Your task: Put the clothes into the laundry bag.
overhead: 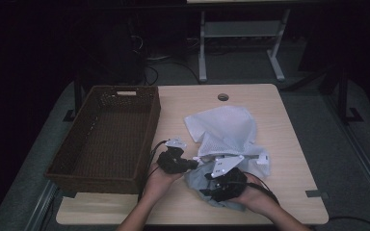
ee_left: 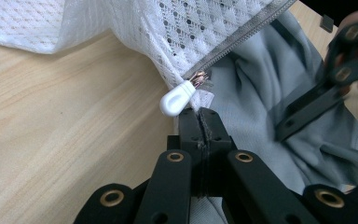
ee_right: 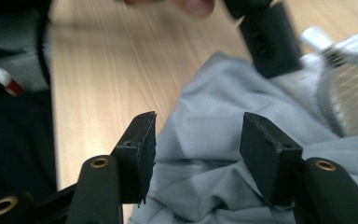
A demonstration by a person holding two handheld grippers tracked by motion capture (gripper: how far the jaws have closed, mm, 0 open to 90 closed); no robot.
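Both forearms came in from the bottom of the high view, each hand w/ a gripper, meeting over the front-middle of the wooden table (overhead: 279, 125). Left gripper (ee_left: 200, 122) was clamped tight, jaws pressed together on the edge of the white mesh laundry bag (overhead: 224, 127), just below the white zipper pull (ee_left: 177, 99). That pull sat at the near end of the grey zipper tape, right beside the jaw tips, touching the mesh.

Right gripper (ee_right: 196, 142) stood w/ jaws apart, nothing pinched btwn them; grey cloth lay under and behind the gap. Couldn't tell if the pads brushed it. The right gripper view was blurred, esp. at the top, where the other gripper's black jaw showed next to the mesh.

Grey garment (overhead: 200, 180) lay bunched at the bag's mouth, near the table's front edge, partly under the right gripper and partly tucked against the mesh. In the left gripper view its folds ran up under the zipper line, so part of it seemed inside the opening; how much, unclear.

Mesh bag spread from mid-table toward the right, puffed up at the back, apart from the brown woven basket (overhead: 108, 132). Basket sat on the table's left side, overhanging that edge.
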